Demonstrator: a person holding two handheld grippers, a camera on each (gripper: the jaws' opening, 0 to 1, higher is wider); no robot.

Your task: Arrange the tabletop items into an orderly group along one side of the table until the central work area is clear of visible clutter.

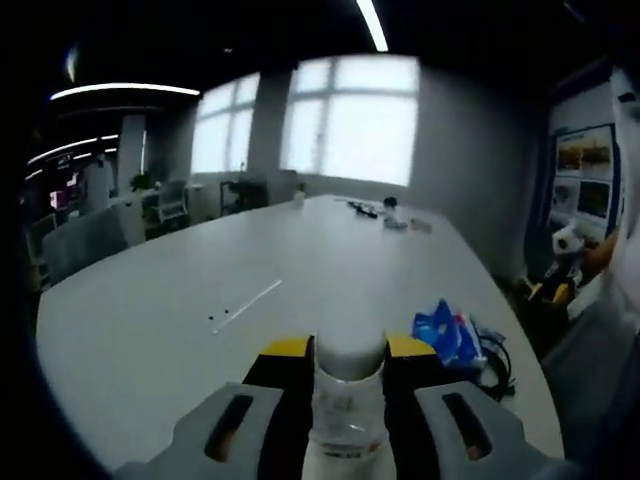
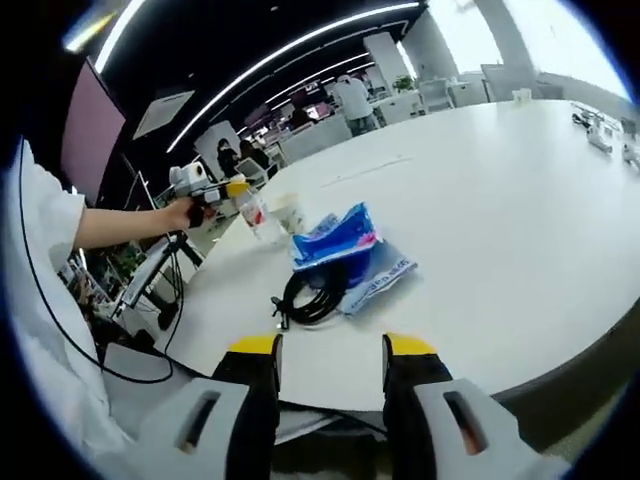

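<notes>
My left gripper (image 1: 349, 362) clenches a clear plastic bottle (image 1: 347, 405) over the white table (image 1: 300, 270), while my right gripper (image 2: 331, 352) hangs released near the coiled black cable (image 2: 312, 295).

Left gripper (image 1: 349, 352): showing two black jaws with yellow tips, each backed by a light grey moulded shell with a dark slanted oval slot. Right gripper (image 2: 331, 350): matching build, black jaws, yellow caps, grey shells carrying slanted slots, orange glinting inside right slot. Seen in right gripper view, left gripper (image 2: 205, 195) looking white-grey with yellow tip. Person wearing white short sleeve (image 2: 40, 215); thin black cable (image 2: 60, 335) running down over white clothing.
</notes>
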